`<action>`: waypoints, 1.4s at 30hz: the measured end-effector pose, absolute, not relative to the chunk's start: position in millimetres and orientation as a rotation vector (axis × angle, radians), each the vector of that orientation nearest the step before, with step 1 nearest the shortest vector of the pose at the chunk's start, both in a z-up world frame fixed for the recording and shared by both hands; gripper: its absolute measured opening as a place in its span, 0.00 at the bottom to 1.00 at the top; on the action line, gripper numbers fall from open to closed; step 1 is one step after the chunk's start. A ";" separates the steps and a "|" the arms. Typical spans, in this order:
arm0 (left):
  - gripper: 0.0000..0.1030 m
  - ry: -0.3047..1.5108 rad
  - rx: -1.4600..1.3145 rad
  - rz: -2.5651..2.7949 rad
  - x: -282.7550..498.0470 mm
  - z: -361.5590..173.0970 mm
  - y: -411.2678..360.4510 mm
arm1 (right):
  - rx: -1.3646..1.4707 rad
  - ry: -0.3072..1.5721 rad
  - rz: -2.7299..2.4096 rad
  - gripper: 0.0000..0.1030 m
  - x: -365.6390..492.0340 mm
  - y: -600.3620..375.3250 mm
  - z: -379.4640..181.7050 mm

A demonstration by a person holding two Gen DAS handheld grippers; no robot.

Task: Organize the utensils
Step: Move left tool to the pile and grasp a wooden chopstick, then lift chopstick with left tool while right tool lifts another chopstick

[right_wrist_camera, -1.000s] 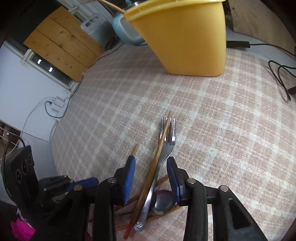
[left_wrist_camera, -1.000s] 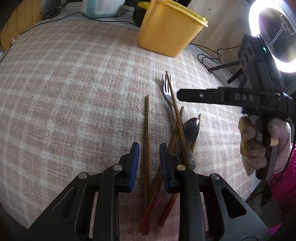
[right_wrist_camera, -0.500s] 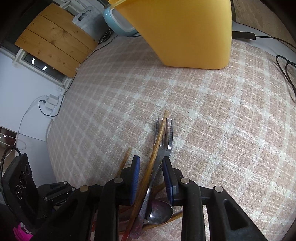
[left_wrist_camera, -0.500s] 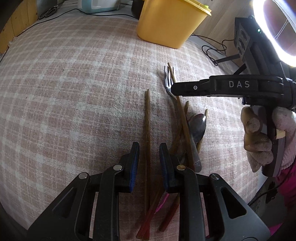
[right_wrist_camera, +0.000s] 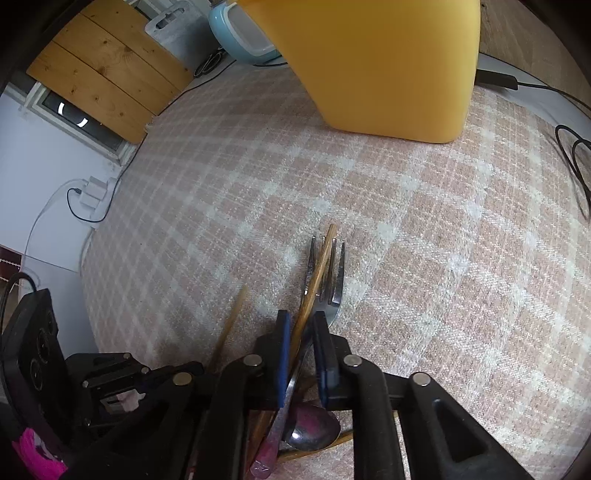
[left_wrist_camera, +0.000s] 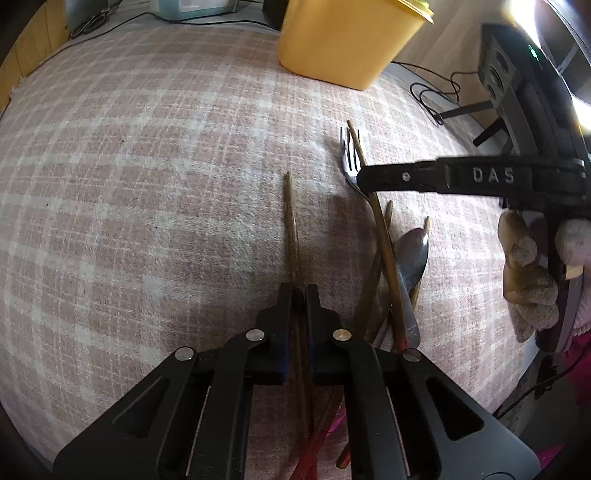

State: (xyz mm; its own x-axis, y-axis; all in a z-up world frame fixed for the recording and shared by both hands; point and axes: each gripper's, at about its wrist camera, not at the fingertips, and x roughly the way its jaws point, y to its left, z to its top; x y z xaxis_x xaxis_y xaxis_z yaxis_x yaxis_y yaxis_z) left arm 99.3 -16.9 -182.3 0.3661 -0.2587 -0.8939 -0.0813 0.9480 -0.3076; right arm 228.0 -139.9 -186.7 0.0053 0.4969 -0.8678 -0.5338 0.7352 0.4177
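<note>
A lone brown chopstick (left_wrist_camera: 291, 229) lies on the checked tablecloth (left_wrist_camera: 147, 184). My left gripper (left_wrist_camera: 297, 291) is closing tight onto it, pads pressing its sides. To its right is a pile: a metal fork (left_wrist_camera: 349, 155), a second chopstick (left_wrist_camera: 380, 229) laid over it, a spoon (left_wrist_camera: 413, 251) and more chopsticks. My right gripper (right_wrist_camera: 301, 321) points down at the pile, jaws closing. That second chopstick (right_wrist_camera: 317, 269) and the neck of the fork (right_wrist_camera: 332, 280) are squeezed between its pads. The spoon (right_wrist_camera: 314, 430) lies under the gripper body.
A tall yellow container (left_wrist_camera: 343, 40) stands at the far side of the cloth. A gloved hand (left_wrist_camera: 528, 280) holds the right gripper (left_wrist_camera: 364, 179). Black cables (right_wrist_camera: 576, 155) lie at the right edge. A light blue container (right_wrist_camera: 240, 40) and scissors (left_wrist_camera: 90, 24) sit behind.
Both grippers went from open to shut. The left one closed on the lone chopstick, and the right one closed on the crossing chopstick and the fork's neck. Both sank slightly toward the cloth.
</note>
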 end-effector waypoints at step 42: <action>0.04 0.900 -0.317 -0.251 131.7 -62.7 46.4 | 0.140 0.963 0.633 0.04 173.7 -219.8 -70.9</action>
